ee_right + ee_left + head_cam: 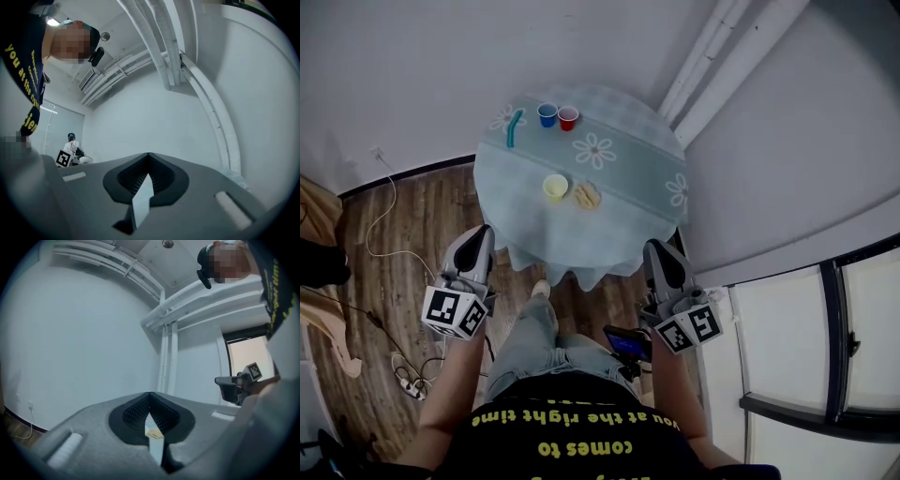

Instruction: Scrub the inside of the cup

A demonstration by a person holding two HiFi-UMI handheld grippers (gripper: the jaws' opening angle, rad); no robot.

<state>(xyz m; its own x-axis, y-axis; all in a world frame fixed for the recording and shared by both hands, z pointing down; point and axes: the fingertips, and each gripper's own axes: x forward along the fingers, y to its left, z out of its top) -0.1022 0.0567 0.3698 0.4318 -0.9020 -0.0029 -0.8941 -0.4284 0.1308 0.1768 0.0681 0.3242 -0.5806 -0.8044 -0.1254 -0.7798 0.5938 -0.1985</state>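
Ahead of the person stands the round desk point(628, 187). The left hand-held gripper point(476, 239) and the right hand-held gripper point(658, 253) hang below its near edge, both with jaws pressed together on nothing. The yellow cup point(555, 187) stands upright forward of them, slightly nearer the left one. The sponge point(586, 195) lies just beside it.

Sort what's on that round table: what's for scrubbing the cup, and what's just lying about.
Likely for the job: yellow cup; tan sponge-like pad beside it; teal brush-like stick. The pictures don't show which cup is meant.

Probably just lying about: blue cup; red cup, side by side at the far edge.
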